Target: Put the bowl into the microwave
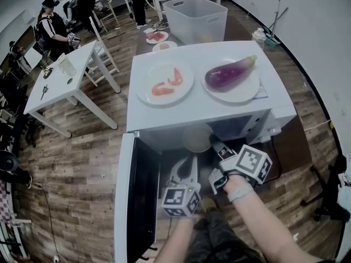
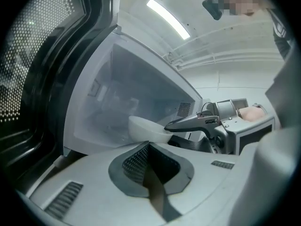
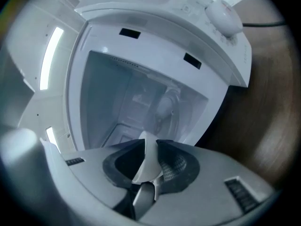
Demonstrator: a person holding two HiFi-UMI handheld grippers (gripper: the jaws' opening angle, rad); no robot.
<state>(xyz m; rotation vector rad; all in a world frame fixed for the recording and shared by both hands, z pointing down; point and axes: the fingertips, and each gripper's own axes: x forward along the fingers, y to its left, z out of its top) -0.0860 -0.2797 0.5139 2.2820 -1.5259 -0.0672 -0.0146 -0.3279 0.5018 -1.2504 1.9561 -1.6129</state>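
Observation:
A white bowl (image 1: 196,137) sits just inside the mouth of the white microwave (image 1: 159,114), whose door (image 1: 134,201) hangs open to the left. My right gripper (image 1: 215,142) reaches in from the right. The bowl's rim (image 3: 146,160) stands between its jaws, with a dark gap showing on one side, so the jaws are open around it. In the left gripper view the bowl (image 2: 146,128) lies ahead with a right gripper finger (image 2: 188,122) over its edge. My left gripper (image 1: 186,167) hangs lower, before the opening, open and empty.
On top of the microwave stand a plate with red food (image 1: 164,82) and a plate with an eggplant (image 1: 230,73). A grey bin (image 1: 194,18) stands behind it. A white table (image 1: 60,78) and people are at the far left. The floor is wood.

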